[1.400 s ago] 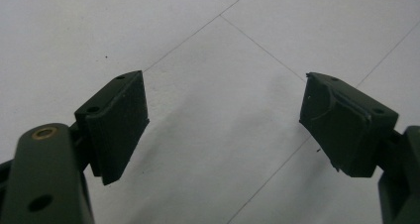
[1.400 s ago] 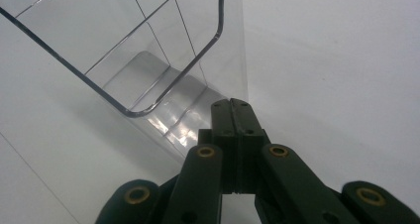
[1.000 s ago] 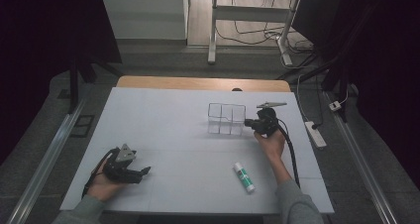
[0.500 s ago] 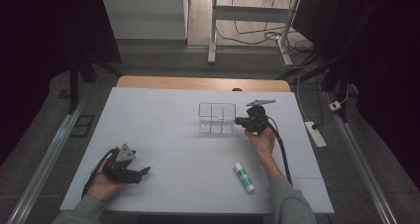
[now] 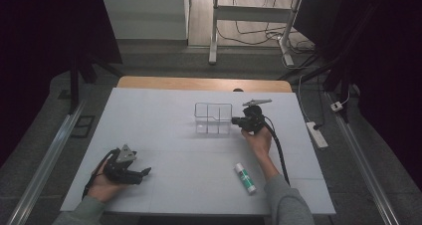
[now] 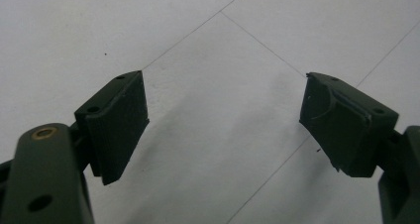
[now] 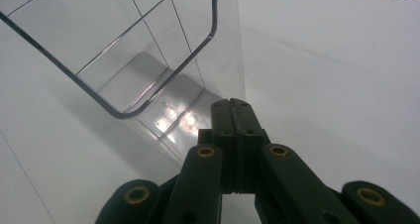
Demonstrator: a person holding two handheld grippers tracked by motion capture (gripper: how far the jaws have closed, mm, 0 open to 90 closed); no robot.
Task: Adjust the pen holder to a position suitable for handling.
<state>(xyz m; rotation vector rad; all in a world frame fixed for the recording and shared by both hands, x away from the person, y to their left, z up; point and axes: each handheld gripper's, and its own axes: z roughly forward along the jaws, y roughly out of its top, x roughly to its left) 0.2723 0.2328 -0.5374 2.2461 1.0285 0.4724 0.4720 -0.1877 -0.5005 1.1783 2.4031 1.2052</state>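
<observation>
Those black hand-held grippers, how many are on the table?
2. The left gripper lies near the front left of the white table; the right gripper is at the clear divided box, mid-table.

The glue stick's (image 5: 245, 178) label is too small to read. In the right gripper view the clear organizer (image 7: 124, 60) runs off the top and left edges. The right claw (image 7: 232, 110) hides any contact with its wall.

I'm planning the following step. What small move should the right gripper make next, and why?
Probably back off and open: the right gripper has its jaws shut against the corner of the clear divided box, which looks empty, while the glue stick lies loose nearby.
</observation>
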